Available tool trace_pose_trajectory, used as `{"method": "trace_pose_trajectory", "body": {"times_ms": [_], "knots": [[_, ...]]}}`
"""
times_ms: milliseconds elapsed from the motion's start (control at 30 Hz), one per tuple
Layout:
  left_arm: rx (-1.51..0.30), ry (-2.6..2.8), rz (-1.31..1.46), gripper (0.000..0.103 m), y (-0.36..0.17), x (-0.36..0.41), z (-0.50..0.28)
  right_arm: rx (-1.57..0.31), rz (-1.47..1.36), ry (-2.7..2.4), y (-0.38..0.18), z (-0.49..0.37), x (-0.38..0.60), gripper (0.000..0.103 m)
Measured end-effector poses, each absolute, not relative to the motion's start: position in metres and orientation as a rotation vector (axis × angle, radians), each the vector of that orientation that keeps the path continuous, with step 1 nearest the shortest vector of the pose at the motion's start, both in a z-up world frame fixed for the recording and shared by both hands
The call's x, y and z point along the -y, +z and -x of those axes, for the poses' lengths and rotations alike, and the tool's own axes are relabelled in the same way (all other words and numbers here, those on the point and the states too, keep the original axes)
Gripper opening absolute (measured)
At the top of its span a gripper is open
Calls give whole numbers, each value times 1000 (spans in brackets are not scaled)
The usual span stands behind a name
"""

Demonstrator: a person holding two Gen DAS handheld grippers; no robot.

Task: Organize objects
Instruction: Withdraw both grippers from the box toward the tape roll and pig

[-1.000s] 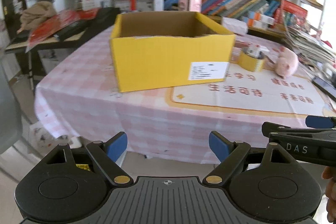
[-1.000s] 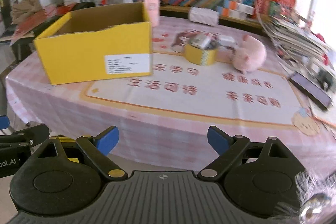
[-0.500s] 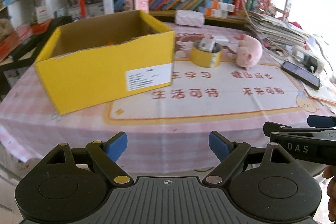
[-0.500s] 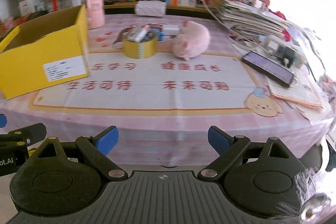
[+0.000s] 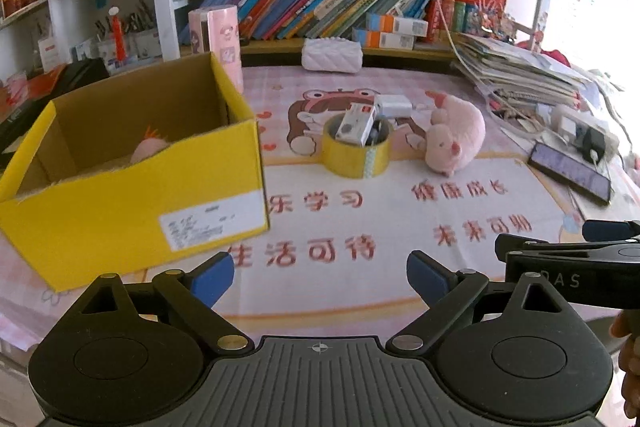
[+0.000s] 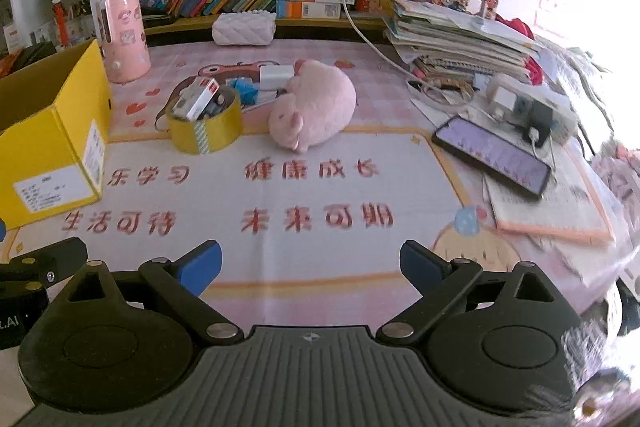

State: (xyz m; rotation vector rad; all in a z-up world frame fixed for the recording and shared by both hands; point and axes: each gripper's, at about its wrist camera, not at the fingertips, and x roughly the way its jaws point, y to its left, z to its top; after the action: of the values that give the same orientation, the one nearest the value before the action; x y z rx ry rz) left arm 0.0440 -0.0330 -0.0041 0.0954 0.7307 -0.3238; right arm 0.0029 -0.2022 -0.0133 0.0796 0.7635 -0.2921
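A yellow cardboard box (image 5: pixel 132 199) stands open at the left of the table, with a pink plush toy (image 5: pixel 150 149) inside. It also shows in the right wrist view (image 6: pixel 52 143). A yellow tape roll (image 5: pixel 356 153) (image 6: pixel 206 131) holds a small white-and-red box (image 5: pixel 356 123). A pink plush pig (image 5: pixel 454 135) (image 6: pixel 314 111) lies to its right. My left gripper (image 5: pixel 320 277) is open and empty above the table's near edge. My right gripper (image 6: pixel 310 267) is open and empty, beside the left one.
A phone (image 6: pixel 494 155) lies at the right on papers near a charger block (image 6: pixel 536 113). A pink cylinder (image 6: pixel 124 37) and a white quilted pouch (image 6: pixel 244 29) stand at the back. Stacked papers (image 6: pixel 452 35) and a bookshelf (image 5: pixel 320 3) line the far side.
Both grippers have swung to the right and moved in over the table. The view shifted from the box front to the tape roll and pig. Both stay open.
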Motion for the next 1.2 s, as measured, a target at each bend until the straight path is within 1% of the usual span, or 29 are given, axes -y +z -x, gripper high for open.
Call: {"method": "trace_pose_trajectory", "body": {"times_ms": [433, 900, 1200], "knots": [[-729, -265, -76, 96, -3, 77, -82, -764, -65, -238, -11, -58, 253, 98], [-734, -184, -58, 96, -2, 104, -109, -765, -71, -117, -15, -104, 286, 102], [-741, -161, -68, 96, -5, 118, -119, -760, -104, -66, -19, -123, 303, 103]]}}
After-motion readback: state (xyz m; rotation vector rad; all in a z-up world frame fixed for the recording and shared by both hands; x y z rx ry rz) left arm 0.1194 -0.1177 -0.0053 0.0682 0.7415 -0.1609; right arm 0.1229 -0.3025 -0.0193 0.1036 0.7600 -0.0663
